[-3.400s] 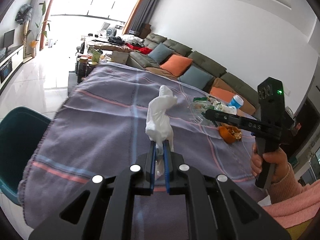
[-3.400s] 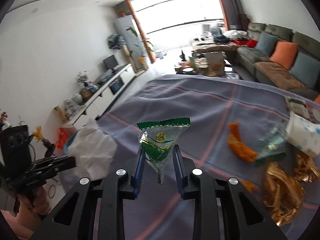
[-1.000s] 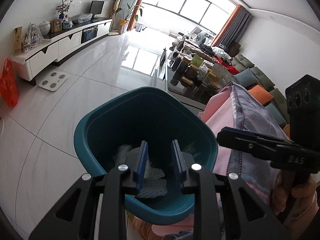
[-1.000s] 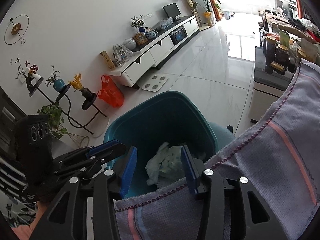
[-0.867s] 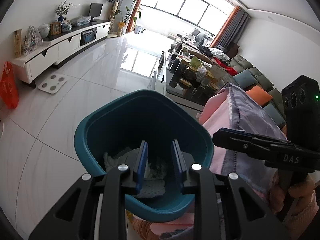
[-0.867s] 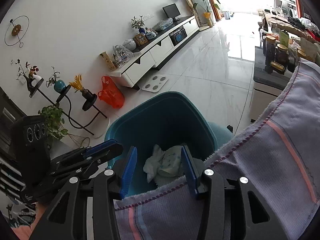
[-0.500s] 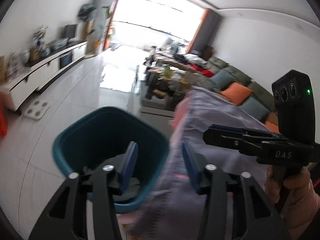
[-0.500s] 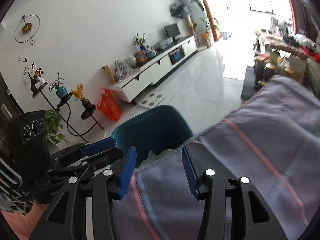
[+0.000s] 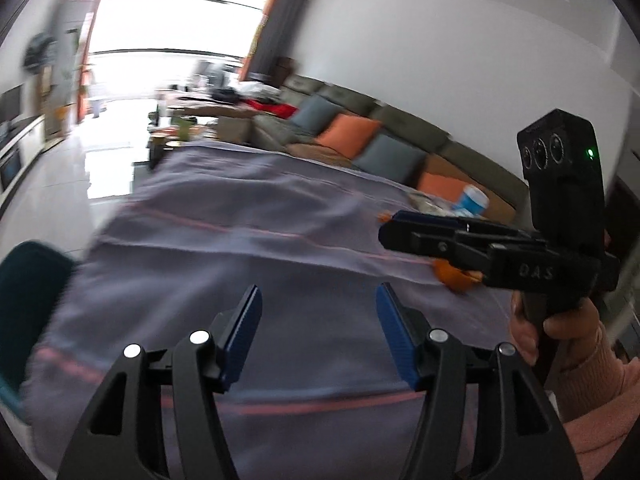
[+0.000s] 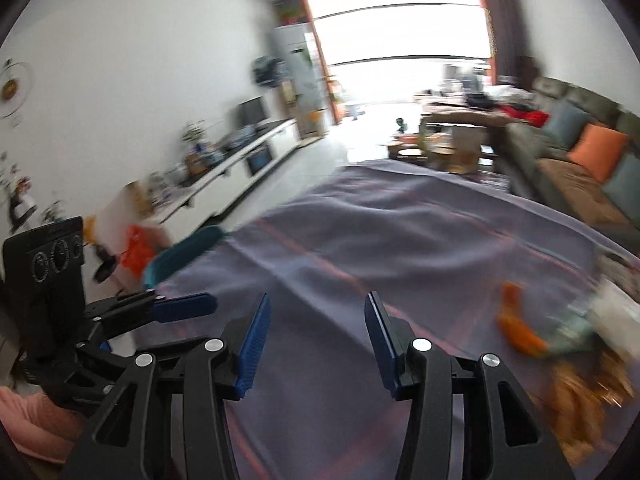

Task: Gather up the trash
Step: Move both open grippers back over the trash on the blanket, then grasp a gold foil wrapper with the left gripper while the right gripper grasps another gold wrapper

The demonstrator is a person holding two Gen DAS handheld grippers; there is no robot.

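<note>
Over the tabletop [image 9: 248,216], both views now face the purple cloth and the sofa [image 9: 360,128] — 1.0 s ago both looked down into the teal bin, where tissue and wrapper already lay. The left tool [image 9: 318,334] has its jaws wide apart and empty; 3.4 s ago it was clamped on a white tissue. The right tool [image 10: 316,344] also stands apart and empty, where it earlier pinched a green wrapper. The bin [image 9: 24,300] sits just past the tabletop's left edge, only its rim showing in either view. Between the tools and the remaining trash lies bare cloth. That trash lies near the right edge: an orange peel [image 10: 518,328], a paper cup [image 9: 472,200] and gold foil [image 10: 580,396], all blurred. The left view alone shows the right tool from the side, in front of the peel; the right view alone shows the foil and a TV bench [image 10: 240,160].
</note>
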